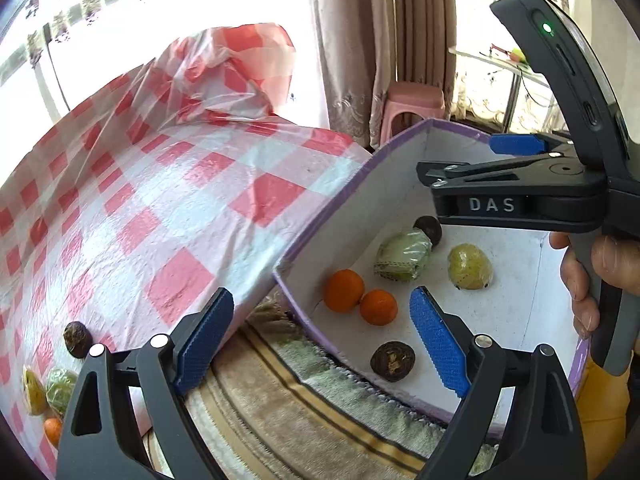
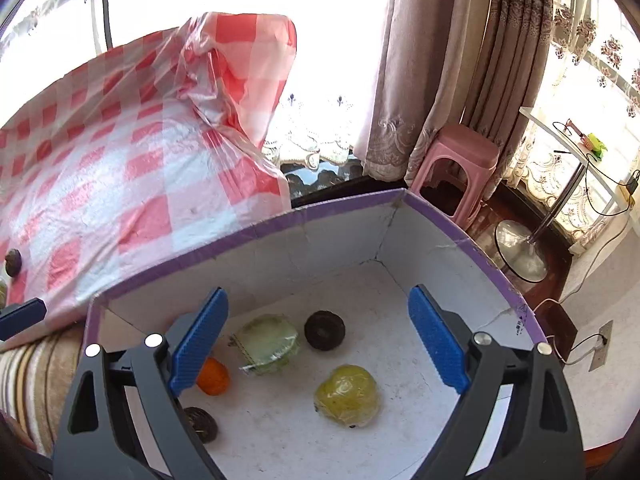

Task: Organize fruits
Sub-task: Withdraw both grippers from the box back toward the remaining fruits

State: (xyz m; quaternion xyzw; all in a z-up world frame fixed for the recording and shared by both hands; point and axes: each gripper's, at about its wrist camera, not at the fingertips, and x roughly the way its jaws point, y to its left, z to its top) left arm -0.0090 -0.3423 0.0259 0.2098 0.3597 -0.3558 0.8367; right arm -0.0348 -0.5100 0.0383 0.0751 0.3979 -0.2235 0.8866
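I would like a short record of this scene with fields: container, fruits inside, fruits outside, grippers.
container: purple-rimmed white cardboard box
inside: two orange tangerines, two dark brown round fruits, two plastic-wrapped green-yellow fruits
outside: several fruits on the red-and-white checked plastic tablecloth
left gripper: open, empty
right gripper: open, empty, over the box
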